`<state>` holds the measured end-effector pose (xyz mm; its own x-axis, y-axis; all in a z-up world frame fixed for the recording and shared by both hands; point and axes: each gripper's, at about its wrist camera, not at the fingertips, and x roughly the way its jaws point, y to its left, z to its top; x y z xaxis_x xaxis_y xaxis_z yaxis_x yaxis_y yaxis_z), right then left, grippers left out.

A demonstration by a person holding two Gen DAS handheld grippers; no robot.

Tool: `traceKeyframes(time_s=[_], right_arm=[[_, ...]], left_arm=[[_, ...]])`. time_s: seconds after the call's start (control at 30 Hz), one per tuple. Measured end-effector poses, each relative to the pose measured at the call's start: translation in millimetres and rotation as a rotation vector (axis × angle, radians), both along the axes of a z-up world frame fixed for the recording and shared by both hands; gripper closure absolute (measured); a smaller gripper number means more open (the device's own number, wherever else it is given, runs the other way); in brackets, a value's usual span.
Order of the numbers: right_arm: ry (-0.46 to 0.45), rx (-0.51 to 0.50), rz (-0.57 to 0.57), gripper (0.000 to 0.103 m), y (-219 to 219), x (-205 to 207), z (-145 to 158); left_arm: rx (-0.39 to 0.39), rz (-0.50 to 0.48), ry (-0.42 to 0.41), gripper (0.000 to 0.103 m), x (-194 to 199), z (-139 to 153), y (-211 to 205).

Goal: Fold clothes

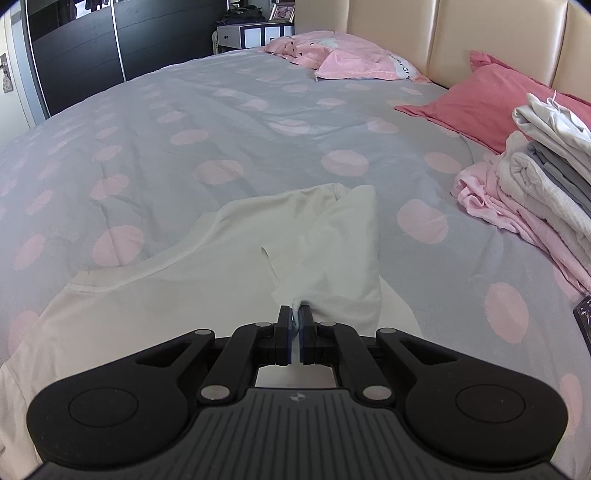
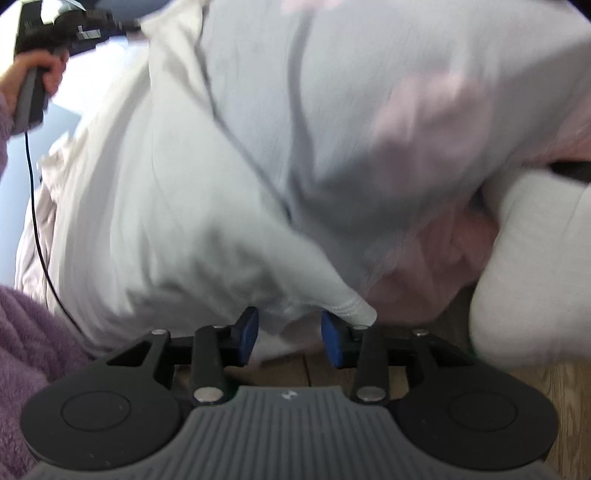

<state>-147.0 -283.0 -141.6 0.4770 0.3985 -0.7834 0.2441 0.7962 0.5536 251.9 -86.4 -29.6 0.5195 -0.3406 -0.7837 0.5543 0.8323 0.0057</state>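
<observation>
A white hooded garment (image 1: 184,295) lies spread on the bed. My left gripper (image 1: 294,314) is shut on a bunch of its fabric near the hood, where a drawstring (image 1: 269,266) trails. In the right wrist view the same white garment (image 2: 177,206) hangs over the bed's edge. My right gripper (image 2: 289,334) is open, its blue pads on either side of a hanging cuff or hem (image 2: 351,306); the view is blurred. The left gripper also shows in the right wrist view (image 2: 70,26), held in a hand at top left.
The bed has a grey cover with pink dots (image 1: 221,129). A stack of folded clothes (image 1: 546,173) sits at right, pink pillows (image 1: 480,99) by the headboard. A dark wardrobe (image 1: 74,48) stands at far left. Wooden floor (image 2: 517,376) lies below the bed edge.
</observation>
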Motion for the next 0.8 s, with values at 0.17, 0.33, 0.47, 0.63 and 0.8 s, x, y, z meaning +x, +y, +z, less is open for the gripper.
traceKeyframes(time_s=[0.17, 0.33, 0.47, 0.63, 0.8], right_arm=[[-0.088, 0.059, 0.006, 0.068, 2.8, -11.4, 18.8], [0.071, 0.051, 0.012, 0.067, 7.7, -10.1, 3.2], [0.062, 0.045, 0.012, 0.067, 12.5, -6.0, -1.9], [-0.018, 0.060, -0.035, 0.067, 14.0, -4.5, 1.5], [-0.031, 0.057, 0.000, 0.102, 16.9, -3.6, 16.4]], left_arm=[[-0.001, 0.001, -0.001, 0.102, -1.2, 2.4, -2.2], [0.003, -0.006, -0.005, 0.102, -3.6, 2.1, -2.6], [0.003, -0.003, -0.005, 0.102, -4.1, 1.9, -2.3], [0.008, 0.001, 0.000, 0.102, -2.3, 0.2, -1.4], [0.014, 0.006, 0.003, 0.102, -1.6, -2.2, 1.3]])
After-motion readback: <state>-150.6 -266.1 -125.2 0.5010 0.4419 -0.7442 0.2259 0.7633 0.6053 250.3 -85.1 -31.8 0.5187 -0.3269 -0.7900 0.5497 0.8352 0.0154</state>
